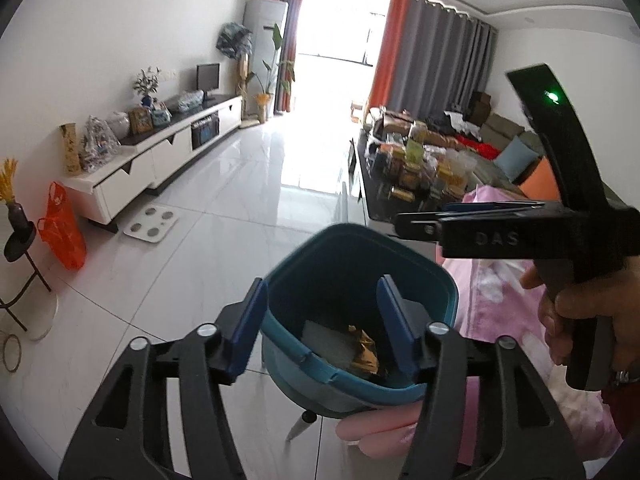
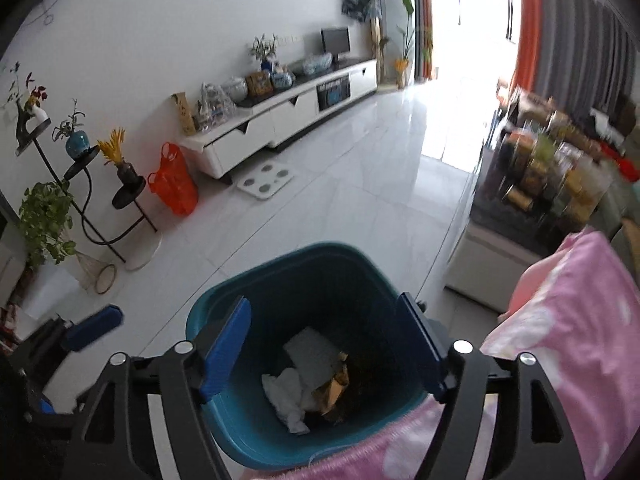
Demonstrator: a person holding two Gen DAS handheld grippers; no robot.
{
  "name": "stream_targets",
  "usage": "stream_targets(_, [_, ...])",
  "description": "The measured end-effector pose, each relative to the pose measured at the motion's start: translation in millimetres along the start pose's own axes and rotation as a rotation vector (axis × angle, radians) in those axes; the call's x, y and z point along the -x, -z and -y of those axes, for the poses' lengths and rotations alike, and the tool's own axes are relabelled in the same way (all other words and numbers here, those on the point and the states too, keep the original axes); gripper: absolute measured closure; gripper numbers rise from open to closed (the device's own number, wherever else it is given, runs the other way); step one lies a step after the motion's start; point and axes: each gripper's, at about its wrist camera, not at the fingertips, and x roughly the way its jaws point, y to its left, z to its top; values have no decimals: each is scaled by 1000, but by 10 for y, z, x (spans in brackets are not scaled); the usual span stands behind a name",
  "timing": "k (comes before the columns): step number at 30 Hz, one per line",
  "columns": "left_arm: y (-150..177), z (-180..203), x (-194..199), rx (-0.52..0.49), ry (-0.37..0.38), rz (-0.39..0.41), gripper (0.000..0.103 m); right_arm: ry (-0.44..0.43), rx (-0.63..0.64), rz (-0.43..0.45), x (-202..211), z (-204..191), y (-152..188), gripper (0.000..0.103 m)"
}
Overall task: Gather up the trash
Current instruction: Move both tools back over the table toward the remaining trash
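Observation:
A teal trash bin stands on the white floor beside a pink-covered surface. Inside lie a flat grey sheet, crumpled white tissue and a gold wrapper; the wrapper also shows in the left wrist view. My left gripper hangs open over the bin's near rim, nothing between its blue pads. My right gripper is open above the bin's mouth, also empty. In the left wrist view a hand holds the right gripper, seen side-on above the bin's far right corner.
Pink bedding borders the bin on the right. A dark table crowded with jars lies beyond it. A white TV cabinet, an orange bag, a floor scale and a plant stand line the left wall.

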Motion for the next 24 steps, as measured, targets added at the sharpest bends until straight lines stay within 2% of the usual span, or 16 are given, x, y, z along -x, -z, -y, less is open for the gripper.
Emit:
stream_targets(4, [-39,-17,276,-3,-11,47,32,85,52,64,288,-42,28,18])
stream_targets(10, [-124,83,722,-4,9,136,12,178,73,133,694,9,169,10])
stream_targets(13, [-147,205,956,-18,23,184,6,212,62,168,908,60,287,7])
stream_targets(18, [-147,407,1302,-32,53,235,6,267,46,219,1261,122,526,7])
stream_targets(24, [-70,635,1603,-44,95,254,6,347,20,272,1673,210,845,7])
